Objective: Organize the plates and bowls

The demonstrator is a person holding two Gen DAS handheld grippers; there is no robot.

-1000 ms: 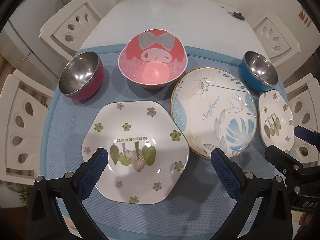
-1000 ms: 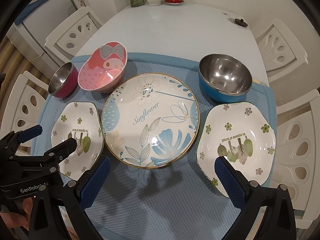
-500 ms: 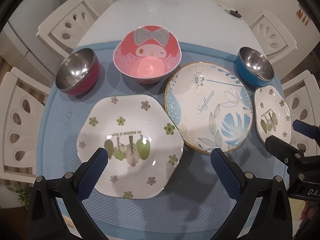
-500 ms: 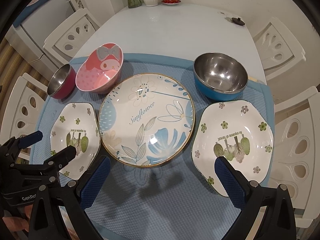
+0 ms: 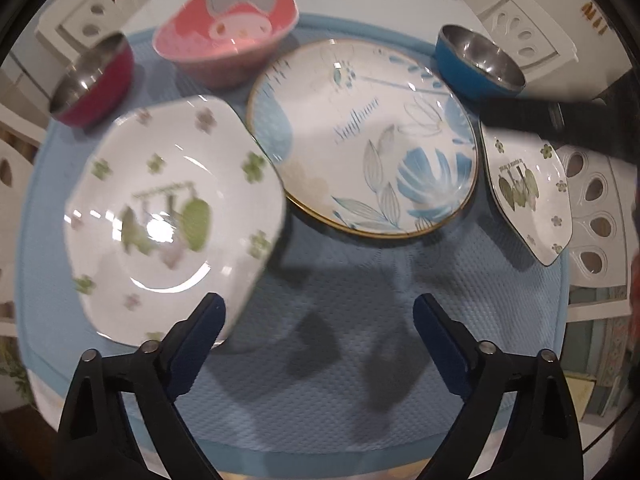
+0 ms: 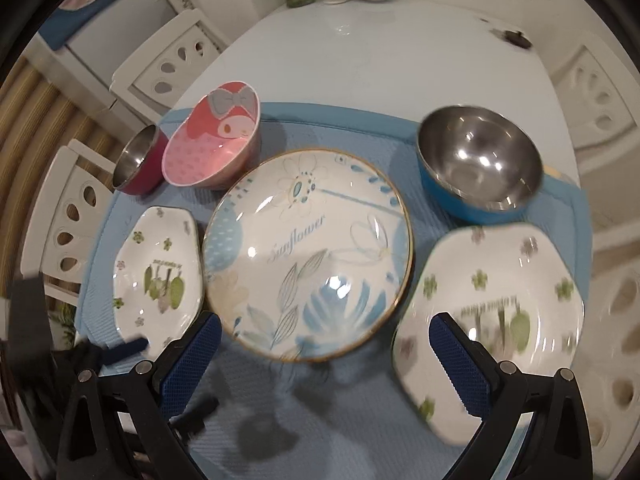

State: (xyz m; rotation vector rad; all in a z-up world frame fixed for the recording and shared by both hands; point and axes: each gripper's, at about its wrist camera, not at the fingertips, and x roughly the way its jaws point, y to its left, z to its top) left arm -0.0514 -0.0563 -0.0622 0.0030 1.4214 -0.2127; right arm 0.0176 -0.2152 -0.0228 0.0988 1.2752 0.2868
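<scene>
The left gripper is spread wide above the blue mat, holding nothing. Its left finger sits at the rim of the left green plate. The right gripper is wide too, empty. The big flower plate lies between both green plates, the right one blurry. Bowls sit behind.

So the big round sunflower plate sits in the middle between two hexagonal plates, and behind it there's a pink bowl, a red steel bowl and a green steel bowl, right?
Not quite: the third bowl is blue outside, not green, as the right wrist view shows. The rest holds: the sunflower plate sits between the two hexagonal plates, with the pink bowl and red steel bowl behind.
</scene>
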